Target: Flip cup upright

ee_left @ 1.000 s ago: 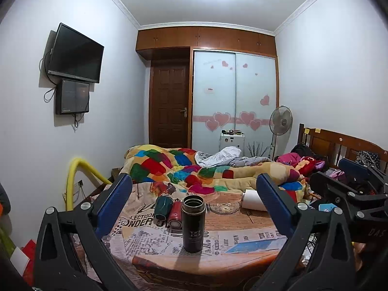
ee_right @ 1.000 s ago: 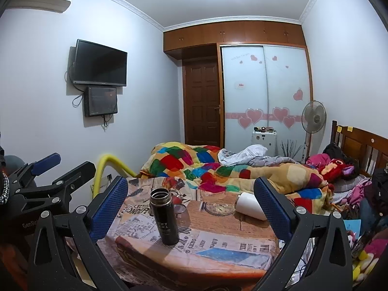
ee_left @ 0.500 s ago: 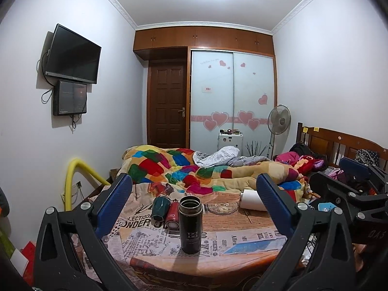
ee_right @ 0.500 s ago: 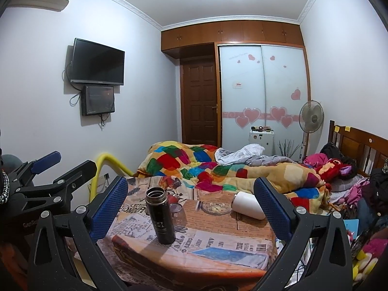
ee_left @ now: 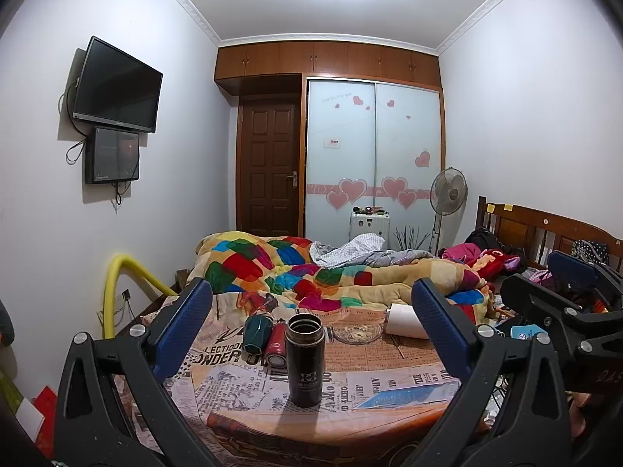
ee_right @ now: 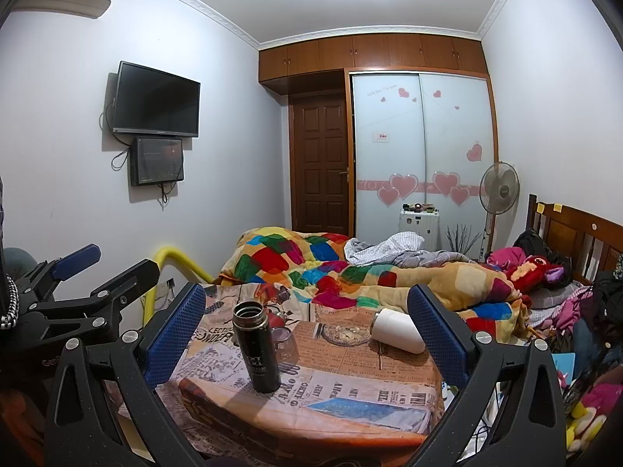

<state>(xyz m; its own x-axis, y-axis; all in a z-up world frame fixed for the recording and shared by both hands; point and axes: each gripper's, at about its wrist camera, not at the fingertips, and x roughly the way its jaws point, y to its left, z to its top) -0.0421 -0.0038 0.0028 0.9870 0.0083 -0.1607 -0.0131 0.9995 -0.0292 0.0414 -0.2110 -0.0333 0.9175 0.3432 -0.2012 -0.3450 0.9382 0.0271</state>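
A black flask cup (ee_left: 305,359) stands upright with its mouth open on the newspaper-covered table (ee_left: 389,420); it also shows in the right wrist view (ee_right: 257,346). A white cup (ee_left: 405,321) lies on its side at the far right (ee_right: 397,330). A teal cup (ee_left: 257,330) and a red cup (ee_left: 275,344) lie on their sides behind the flask. My left gripper (ee_left: 311,327) is open and empty, held back from the table. My right gripper (ee_right: 305,332) is open and empty too.
A glass ashtray (ee_left: 356,332) sits mid-table, and an upturned clear glass (ee_right: 284,344) stands behind the flask. A bed with a patchwork quilt (ee_left: 311,272) lies beyond the table. A yellow pipe (ee_left: 117,280) runs along the left wall.
Both grippers have drawn back slightly from the table, so the flask looks a little smaller. Nothing on the table has moved.
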